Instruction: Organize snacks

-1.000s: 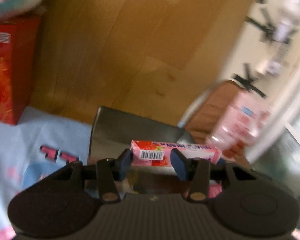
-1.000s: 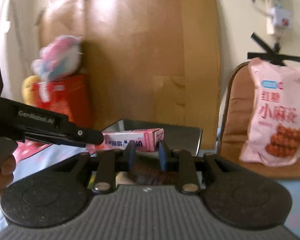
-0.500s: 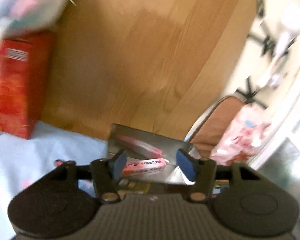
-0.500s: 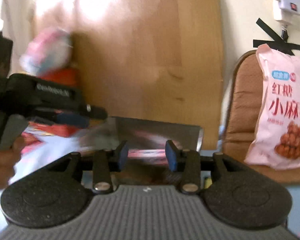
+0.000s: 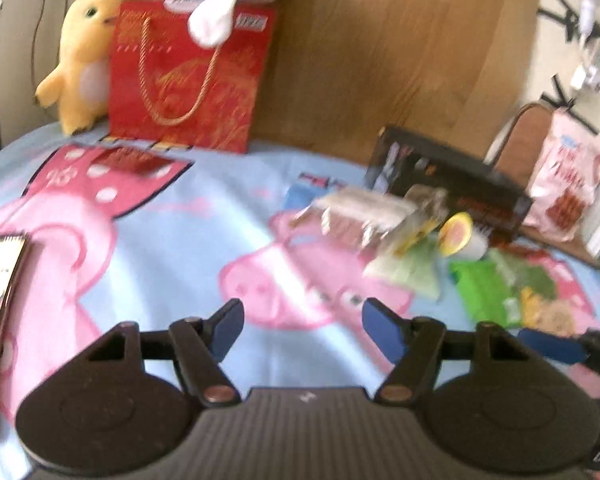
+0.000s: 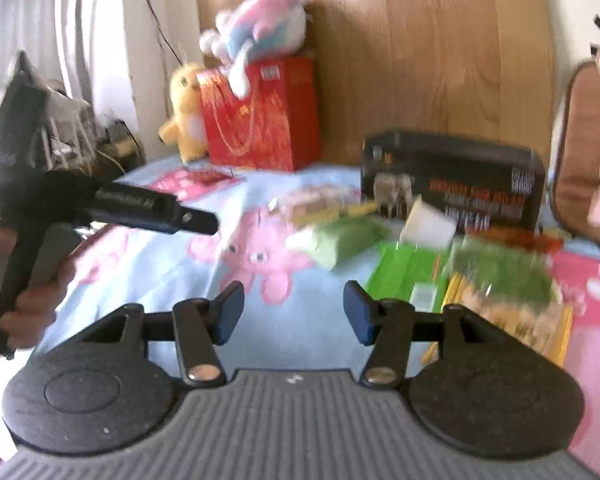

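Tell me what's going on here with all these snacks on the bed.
A person is sorting snacks with a handheld gripper in each hand. Right now the left gripper and the right gripper both hover with jaws open and empty above the blue cartoon-pig blanket. A loose pile of snack packets, blurred, lies in front of a black rectangular box. A red gift bag with gold cord handles stands at the back beside a yellow plush chick.
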The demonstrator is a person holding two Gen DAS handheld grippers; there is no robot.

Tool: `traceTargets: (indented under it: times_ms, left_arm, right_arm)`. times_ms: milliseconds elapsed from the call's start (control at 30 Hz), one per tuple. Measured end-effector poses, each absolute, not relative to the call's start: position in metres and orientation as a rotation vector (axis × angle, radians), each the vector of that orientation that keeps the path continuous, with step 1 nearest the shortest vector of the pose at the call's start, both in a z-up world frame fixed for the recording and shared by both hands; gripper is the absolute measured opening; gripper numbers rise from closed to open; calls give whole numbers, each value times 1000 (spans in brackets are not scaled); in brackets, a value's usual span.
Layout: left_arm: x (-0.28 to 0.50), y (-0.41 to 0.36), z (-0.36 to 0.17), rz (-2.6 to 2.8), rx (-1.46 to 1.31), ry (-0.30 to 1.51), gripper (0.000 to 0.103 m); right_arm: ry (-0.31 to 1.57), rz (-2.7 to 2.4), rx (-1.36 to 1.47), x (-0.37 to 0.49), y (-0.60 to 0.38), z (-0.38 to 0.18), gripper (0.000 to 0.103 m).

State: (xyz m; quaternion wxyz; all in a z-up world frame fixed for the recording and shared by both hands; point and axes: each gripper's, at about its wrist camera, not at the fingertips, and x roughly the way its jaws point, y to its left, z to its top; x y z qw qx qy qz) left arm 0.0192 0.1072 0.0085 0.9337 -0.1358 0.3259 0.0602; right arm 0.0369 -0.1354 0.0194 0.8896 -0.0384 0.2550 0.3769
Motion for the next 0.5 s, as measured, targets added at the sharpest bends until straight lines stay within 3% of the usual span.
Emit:
traceTargets:
  times_ms: [400,500]
  left_arm:
    - [50,113,-6,160,-207,667,67]
    - [61,111,-8,182,-161,664,71]
  right_arm:
    - [618,615,-141,57,-96,-5,58]
    - [623,533,-134,71,-90,-6,63]
